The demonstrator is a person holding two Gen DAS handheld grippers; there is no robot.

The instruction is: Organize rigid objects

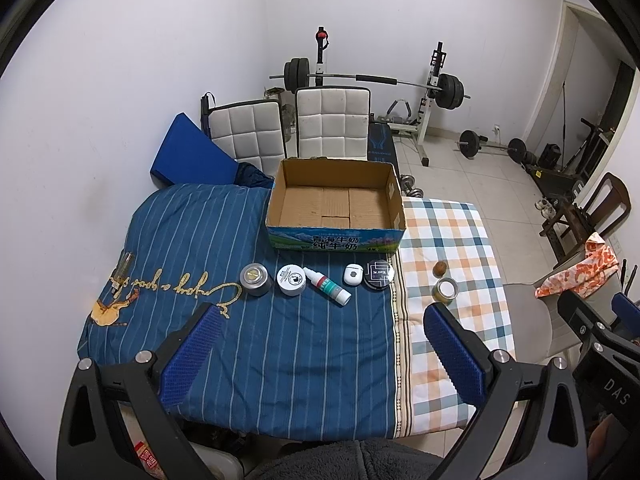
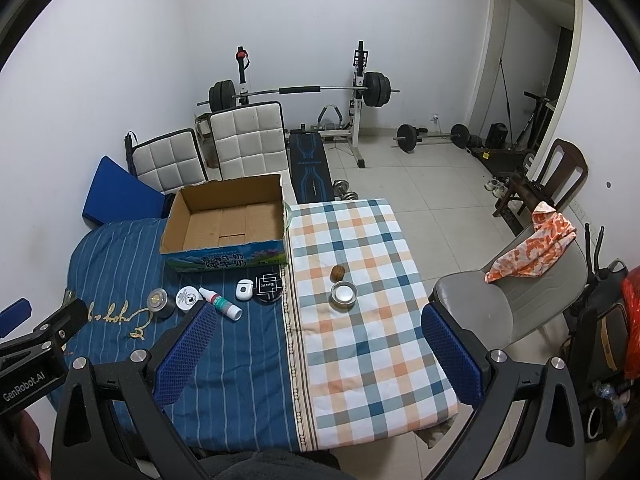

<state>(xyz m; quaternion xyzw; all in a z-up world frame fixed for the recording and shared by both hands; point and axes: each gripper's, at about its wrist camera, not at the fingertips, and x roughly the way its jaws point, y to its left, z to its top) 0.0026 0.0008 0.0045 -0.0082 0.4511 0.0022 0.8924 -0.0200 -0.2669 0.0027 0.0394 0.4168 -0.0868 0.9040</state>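
An open, empty cardboard box [image 1: 336, 204] [image 2: 226, 220] stands at the back of the cloth-covered table. In front of it lie a grey tin [image 1: 254, 279] [image 2: 160, 302], a white round jar [image 1: 291, 279] [image 2: 189, 299], a white dropper bottle on its side [image 1: 327, 285] [image 2: 222, 304], a small white case [image 1: 353, 274] [image 2: 243, 289], a black round tin [image 1: 379, 274] [image 2: 269, 286], a brown nut [image 1: 440, 268] [image 2: 338, 272] and a small metal tin [image 1: 446, 290] [image 2: 344, 294]. My left gripper [image 1: 322, 320] is open and empty, short of the row. My right gripper [image 2: 320, 320] is open and empty above the checked cloth.
A glass bottle [image 1: 122, 270] lies at the table's left edge. Two white chairs [image 1: 288, 128] and a blue cushion [image 1: 188, 152] stand behind the table. A grey chair with an orange cloth [image 2: 532, 248] stands to the right. Weight equipment [image 2: 304, 92] fills the back.
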